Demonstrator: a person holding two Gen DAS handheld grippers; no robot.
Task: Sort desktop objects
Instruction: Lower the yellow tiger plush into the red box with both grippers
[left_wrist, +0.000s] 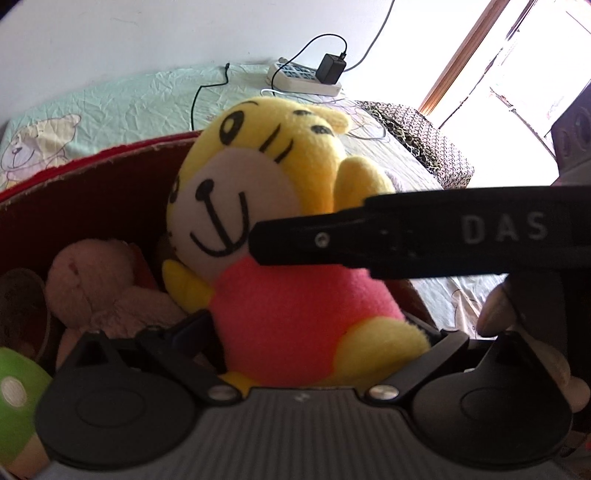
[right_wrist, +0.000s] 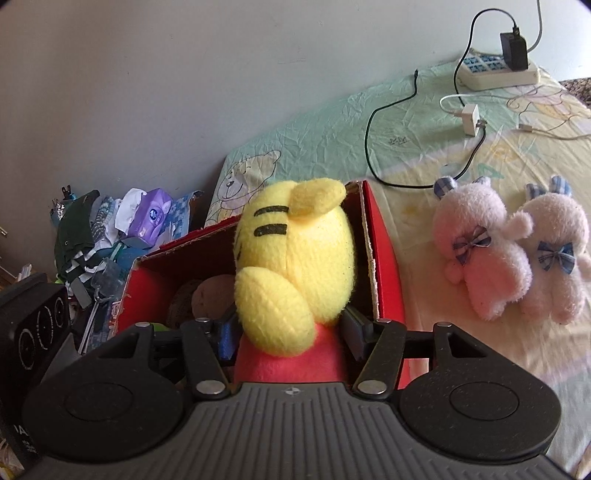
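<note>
The yellow tiger plush stands upright over the open red box, its pink body clamped between the right gripper fingers and also inside the left gripper, whose hold cannot be told.

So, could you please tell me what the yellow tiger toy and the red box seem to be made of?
Yellow tiger plush toy: soft fleece fabric, matte; its surface is fuzzy and nappy. Red box: likely cardboard with a smooth red outer face; the cut rim shows a pale, rough edge.
</note>
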